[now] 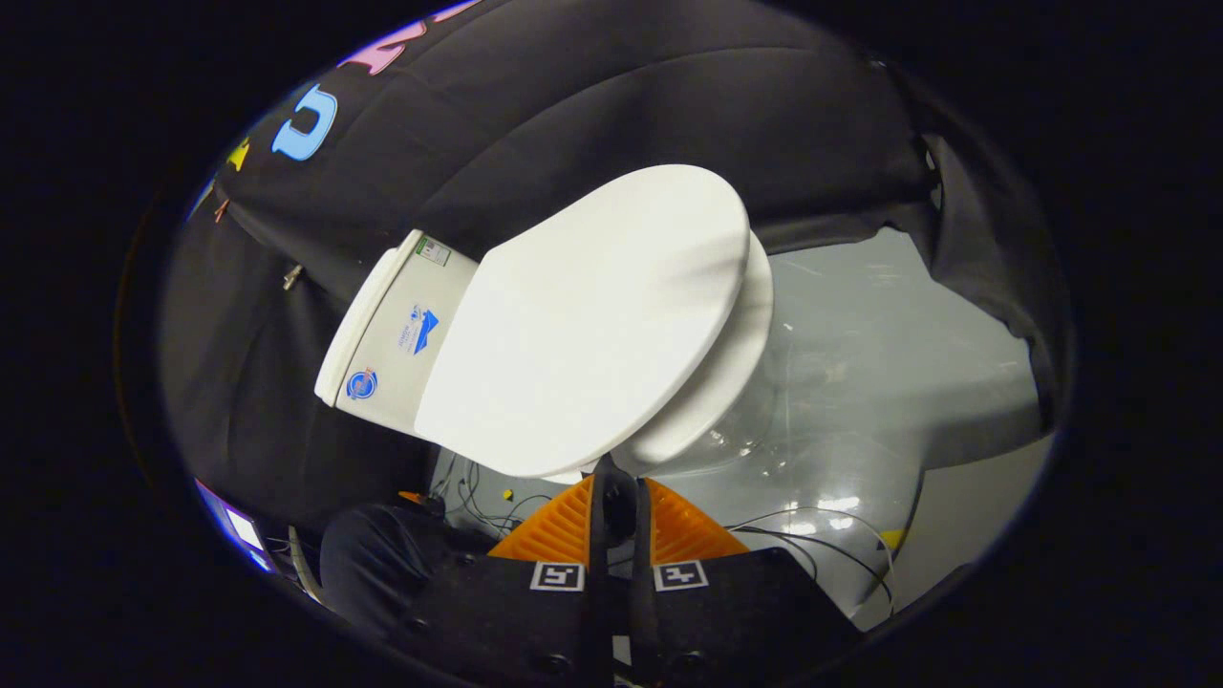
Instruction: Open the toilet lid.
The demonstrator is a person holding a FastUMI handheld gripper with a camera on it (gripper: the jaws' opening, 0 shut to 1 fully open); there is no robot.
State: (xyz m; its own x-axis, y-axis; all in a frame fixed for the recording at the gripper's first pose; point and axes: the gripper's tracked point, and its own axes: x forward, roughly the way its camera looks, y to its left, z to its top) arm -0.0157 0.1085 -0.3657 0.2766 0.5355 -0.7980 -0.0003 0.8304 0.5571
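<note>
We see the glossy white oval plastic toilet lid point(588, 320) filling the centre of the frame, tilted in this view, its broad top face toward us. It sits raised a little off the white seat ring point(726, 382), which peeks out along its right and lower right edge. The lid's lower edge ends right at the fingertips. Behind the lid, centre left, stands the white ceramic cistern point(396, 330) with blue stickers on its front and a small label near its top corner.

The orange-ribbed, black-bodied two-finger gripper point(614, 483) comes up from bottom centre. Its fingers point(564, 526) are drawn nearly together, only a thin dark slit between them, tips at the lid's lower rim. We cannot tell if they pinch the rim or just touch it.

Grey shiny floor point(860, 382) spreads right of the toilet, with glare spots. Thin black cables point(812, 521) trail across it at lower right, more tangled wires point(468, 497) lower left under the cistern. A dark sleeve point(368, 559) sits at bottom left beside the gripper body
</note>
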